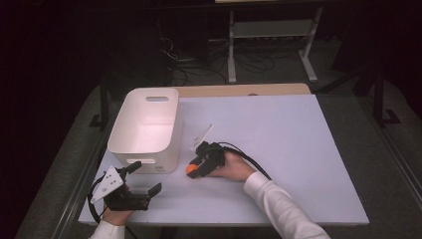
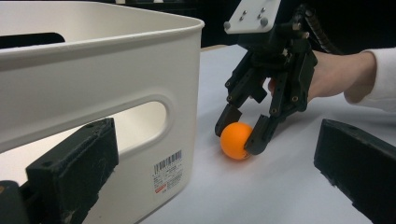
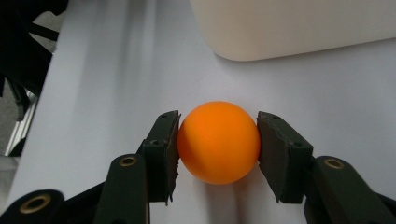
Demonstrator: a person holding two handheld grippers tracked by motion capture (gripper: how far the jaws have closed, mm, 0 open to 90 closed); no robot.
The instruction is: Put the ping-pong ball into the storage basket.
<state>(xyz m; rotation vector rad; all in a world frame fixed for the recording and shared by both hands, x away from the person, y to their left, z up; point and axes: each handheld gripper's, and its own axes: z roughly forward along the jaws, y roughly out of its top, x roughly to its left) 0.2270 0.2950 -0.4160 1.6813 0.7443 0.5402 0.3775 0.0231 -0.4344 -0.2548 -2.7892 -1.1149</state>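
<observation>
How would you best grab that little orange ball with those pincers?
Across its widest middle, one pad on each side, as the right gripper does now. The orange ball is round and smooth, so gripping off-centre would likely squirt it out. Come from its open side, away from the white bin.

I see an orange ball (image 3: 218, 142), bright and plain all over. My right gripper (image 3: 218, 154) is black, with small brass-coloured rings on its arms. My left gripper (image 1: 144, 181) is black too, and it has a light grey plate on top. The bin (image 1: 144, 127) is white. It has a white sticker (image 2: 167, 177) with black stripes and a small red mark. The bench (image 1: 288, 149) is pale, a soft bluish white. The sleeve (image 1: 278, 204) is white.
</observation>
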